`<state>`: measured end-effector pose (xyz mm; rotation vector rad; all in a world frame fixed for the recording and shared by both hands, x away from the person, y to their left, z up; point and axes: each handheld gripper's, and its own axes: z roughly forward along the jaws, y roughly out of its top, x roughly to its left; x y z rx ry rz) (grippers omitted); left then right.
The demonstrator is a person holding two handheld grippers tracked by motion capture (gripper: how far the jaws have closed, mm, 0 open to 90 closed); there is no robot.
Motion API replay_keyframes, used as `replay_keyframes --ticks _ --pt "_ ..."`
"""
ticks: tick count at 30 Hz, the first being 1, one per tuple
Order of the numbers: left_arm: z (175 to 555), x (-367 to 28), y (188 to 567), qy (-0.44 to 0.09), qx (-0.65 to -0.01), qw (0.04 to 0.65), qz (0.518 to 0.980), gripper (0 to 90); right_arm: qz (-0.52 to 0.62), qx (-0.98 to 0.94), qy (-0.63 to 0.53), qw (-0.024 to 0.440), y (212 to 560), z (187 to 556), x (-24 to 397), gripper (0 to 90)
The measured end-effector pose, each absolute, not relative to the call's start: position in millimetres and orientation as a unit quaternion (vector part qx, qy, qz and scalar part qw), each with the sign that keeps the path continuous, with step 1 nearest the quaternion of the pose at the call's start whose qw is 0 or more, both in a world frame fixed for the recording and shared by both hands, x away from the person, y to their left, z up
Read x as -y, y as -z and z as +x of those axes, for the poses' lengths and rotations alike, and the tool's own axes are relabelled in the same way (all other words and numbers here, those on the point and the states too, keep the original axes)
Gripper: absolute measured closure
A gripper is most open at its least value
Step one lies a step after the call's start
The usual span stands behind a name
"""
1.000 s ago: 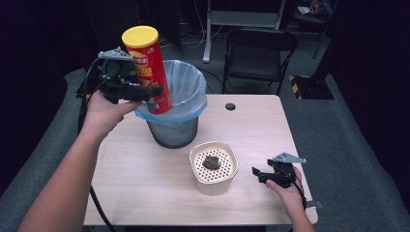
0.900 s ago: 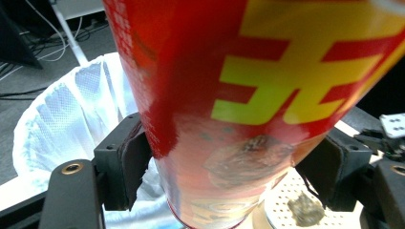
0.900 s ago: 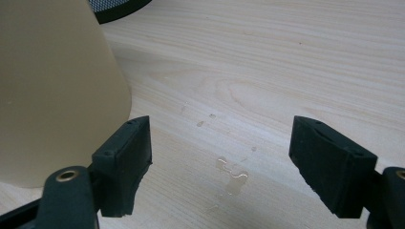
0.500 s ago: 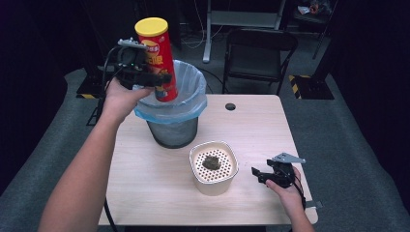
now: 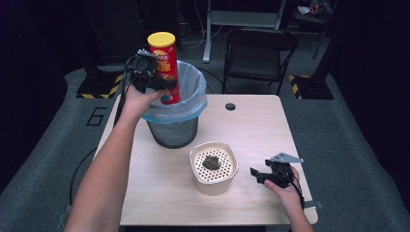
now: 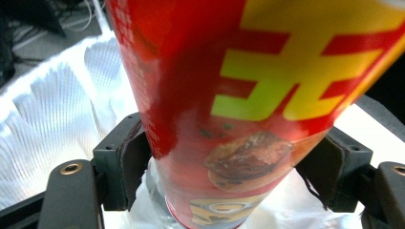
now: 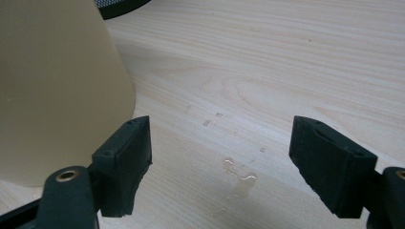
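Over the lined waste bin [image 5: 175, 112], at the table's far left, the left gripper [image 5: 153, 83] clamped a red chip can [image 5: 164, 67] upright, its base just inside the rim. Risk: released off-centre, the tall can could catch the liner [image 6: 52, 119] or rim and tip out; depth there was hard to judge. Right gripper [image 7: 220, 164] rested wide apart and empty beside the cream perforated container [image 5: 213, 166].
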<state>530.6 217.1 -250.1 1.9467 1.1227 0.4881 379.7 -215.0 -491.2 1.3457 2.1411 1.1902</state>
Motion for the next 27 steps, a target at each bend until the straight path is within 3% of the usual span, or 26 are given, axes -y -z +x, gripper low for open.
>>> replay_keyframes --ticks 4,6,9,15,20,27 --pt "534.3 -216.8 264.5 -0.175 -0.467 0.399 0.769 23.7 0.475 -0.753 -0.423 0.171 491.1 379.5 215.8 21.9" --pt "533.5 -219.7 266.8 -0.178 -0.474 0.401 0.763 17.9 0.475 -0.753 -0.422 0.173 491.4 379.8 216.8 21.9" --pt "528.1 -228.6 266.6 -0.192 -0.475 0.405 0.757 16.1 0.476 -0.752 -0.423 0.172 490.9 379.3 217.1 21.9" --pt "508.1 -245.9 263.8 -0.192 -0.468 0.423 0.752 16.7 0.476 -0.752 -0.420 0.176 490.4 378.7 217.7 21.9" --pt "477.3 -255.7 254.9 -0.185 -0.434 0.440 0.764 20.5 0.475 -0.752 -0.419 0.179 490.3 378.6 218.1 22.0" --pt "428.1 -276.3 270.9 -0.160 -0.400 0.457 0.778 23.9 0.477 -0.753 -0.415 0.183 491.2 378.4 218.6 21.9"
